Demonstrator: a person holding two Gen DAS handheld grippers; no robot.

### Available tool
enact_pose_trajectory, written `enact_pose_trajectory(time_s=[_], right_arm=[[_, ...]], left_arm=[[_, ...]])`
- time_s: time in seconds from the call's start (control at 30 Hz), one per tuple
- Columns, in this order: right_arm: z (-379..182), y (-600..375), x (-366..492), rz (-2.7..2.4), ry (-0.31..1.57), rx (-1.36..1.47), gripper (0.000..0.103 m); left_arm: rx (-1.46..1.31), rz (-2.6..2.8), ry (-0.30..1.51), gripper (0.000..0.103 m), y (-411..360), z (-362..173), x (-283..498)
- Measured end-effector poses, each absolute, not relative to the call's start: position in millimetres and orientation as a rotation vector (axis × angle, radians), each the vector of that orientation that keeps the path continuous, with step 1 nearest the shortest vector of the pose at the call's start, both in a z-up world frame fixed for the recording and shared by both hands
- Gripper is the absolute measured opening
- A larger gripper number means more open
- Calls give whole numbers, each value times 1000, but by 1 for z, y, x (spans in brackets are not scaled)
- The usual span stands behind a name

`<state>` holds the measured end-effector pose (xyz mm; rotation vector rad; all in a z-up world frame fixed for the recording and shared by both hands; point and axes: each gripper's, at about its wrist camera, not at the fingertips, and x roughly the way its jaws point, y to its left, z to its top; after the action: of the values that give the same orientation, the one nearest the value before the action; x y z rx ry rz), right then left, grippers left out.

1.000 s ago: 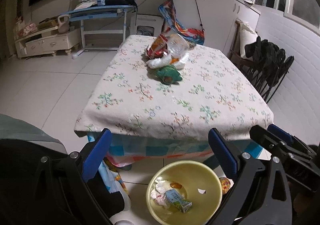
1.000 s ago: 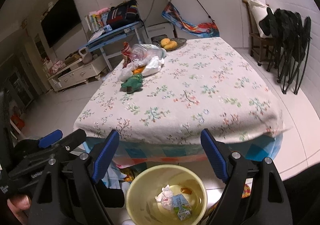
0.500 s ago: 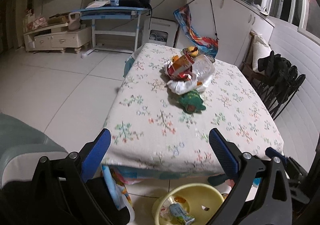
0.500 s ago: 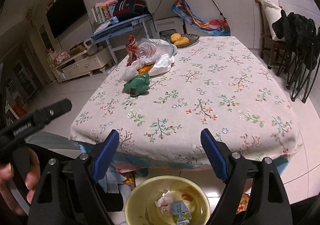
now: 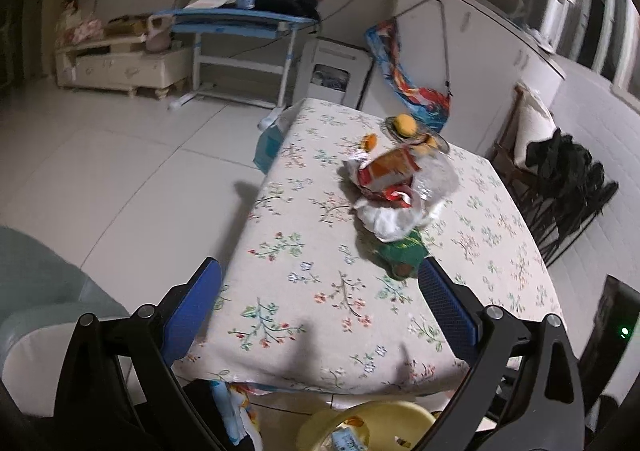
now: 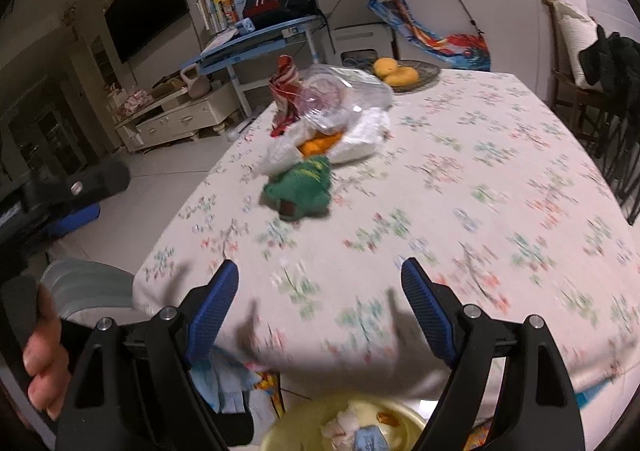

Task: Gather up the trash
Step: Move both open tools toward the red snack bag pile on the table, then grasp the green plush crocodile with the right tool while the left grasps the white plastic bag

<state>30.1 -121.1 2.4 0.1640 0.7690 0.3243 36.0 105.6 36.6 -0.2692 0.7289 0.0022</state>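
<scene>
Hovering over the bench, your left gripper and right gripper hold fingers spread, short of the trash pile; bowl below.

Left wrist view: looks forward and down between the spread left tongs from above the near edge of the tabletop, facing the far wall. Right wrist view: looks forward between the spread right tongs from lower over the same near edge, angled toward the far left corner. Both views share the floral tabletop, the trash pile beyond the tongs, and the yellow bowl beneath them.
</scene>
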Motion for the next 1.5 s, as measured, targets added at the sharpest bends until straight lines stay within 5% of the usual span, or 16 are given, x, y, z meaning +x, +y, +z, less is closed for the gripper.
enact_pose_trajectory(time_s=[0.33,0.47,0.77,1.13,1.23,1.3,1.37,1.5], right_arm=[[-7,-84,99,341,843,99,77],[-16,-81,113,361,889,72,52],[-6,-113,89,402,909,31,30],[-13,-162,64,363,955,174,31],[-16,-162,66,379,963,196,33],[-16,-161,65,382,955,195,34],[-16,-159,64,381,948,184,34],[-16,-161,64,383,942,188,34]], left_arm=[[-311,23,768,95,112,23,52],[-310,15,780,95,109,20,59],[-252,-77,822,95,79,10,91],[-132,-134,832,95,27,-8,144],[-103,-142,844,75,22,-13,152],[-110,-167,871,36,22,-17,158],[-114,-180,886,9,24,-18,160],[-87,-205,844,3,24,-2,149]])
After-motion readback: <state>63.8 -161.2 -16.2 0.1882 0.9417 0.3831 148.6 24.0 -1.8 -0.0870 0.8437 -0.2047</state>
